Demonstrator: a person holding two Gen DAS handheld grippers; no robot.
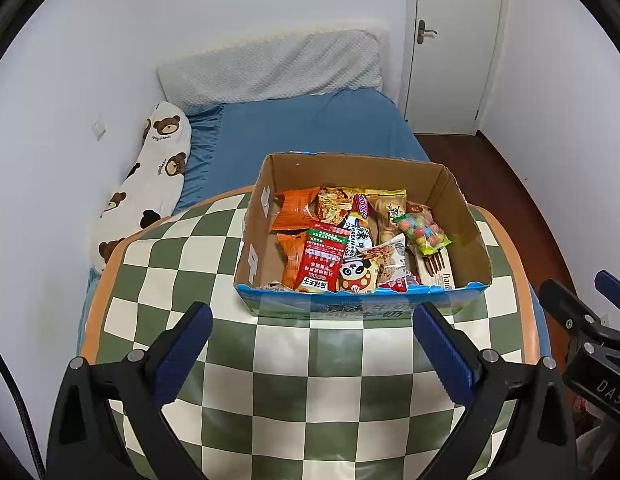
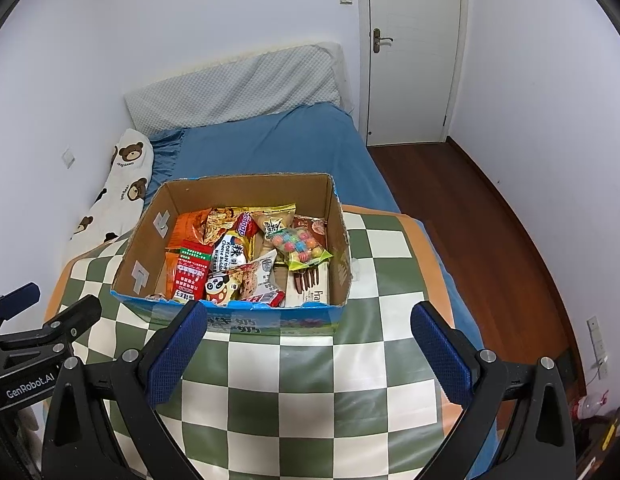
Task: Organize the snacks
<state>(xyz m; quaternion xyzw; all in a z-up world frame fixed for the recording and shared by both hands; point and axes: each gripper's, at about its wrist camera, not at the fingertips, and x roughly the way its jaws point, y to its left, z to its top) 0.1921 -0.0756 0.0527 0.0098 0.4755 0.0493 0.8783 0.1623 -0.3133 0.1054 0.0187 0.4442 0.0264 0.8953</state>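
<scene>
— Two blue pads frame the left wrist view. How does the left gripper (image 1: 312,322) stand?

— Spread wide, nothing between its fingers. It hovers over the green-and-cream checkered tablecloth (image 1: 189,264), and the cardboard box (image 1: 458,204) sits just ahead of the fingertips, slightly to the right of the midline.

— What fills the box there?

— Snack packets, piled loosely. A red packet with Chinese print (image 1: 324,258) lies near the front, a panda-faced packet (image 1: 358,276) just right of it, an orange packet (image 1: 293,210) at the back left, and a bag of coloured candy balls (image 1: 424,233) toward the right wall. A white Franzzi biscuit box (image 1: 434,270) rests in the front right corner.

— And the other tool?

— The right gripper (image 1: 578,312) shows at the right edge, beside the table.

— Now the right wrist view.

— The right gripper (image 2: 310,324) is also parted wide and holds nothing. The cardboard box (image 2: 338,276) lies ahead and left of centre; its blue printed front face is close to the left fingertip (image 2: 187,326). The candy balls (image 2: 301,248), red packet (image 2: 189,276) and panda packet (image 2: 219,286) show again inside.

— The left tool here?

— The left gripper (image 2: 49,306) enters from the left edge, beside the box's front left corner. Beyond the table lie a blue bed (image 2: 277,144) and a bear-print pillow (image 2: 125,176).
</scene>
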